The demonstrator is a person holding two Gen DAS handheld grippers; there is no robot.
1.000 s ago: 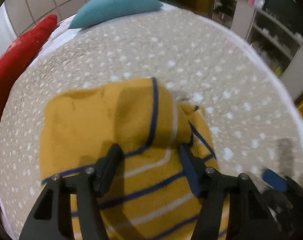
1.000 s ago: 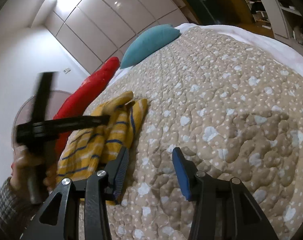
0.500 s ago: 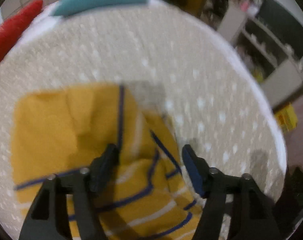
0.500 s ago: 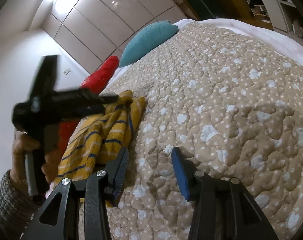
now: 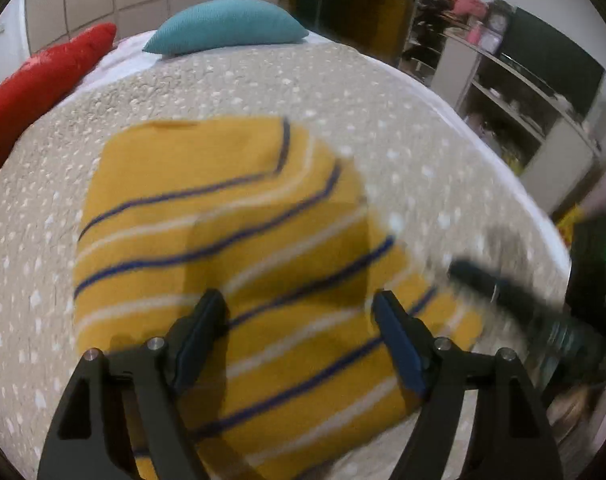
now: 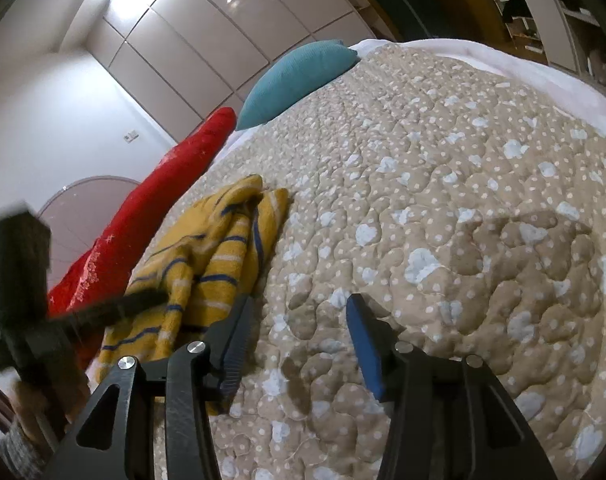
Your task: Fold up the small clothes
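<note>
Left hand-held gripper [image 5: 299, 312] hovers open over the folded striped garment [image 5: 223, 240].

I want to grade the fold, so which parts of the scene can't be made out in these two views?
- Near edge of the yellow striped knit garment: left wrist view, cut off by the frame and the left gripper.
- Its far side: right wrist view, hidden by bunched folds.
- Right gripper: left wrist view, motion-blurred.
- Shelf contents: too small and blurred.

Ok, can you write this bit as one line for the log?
step: folding | left gripper: open, over striped yellow garment | right gripper: open, over quilt, beside garment
</note>
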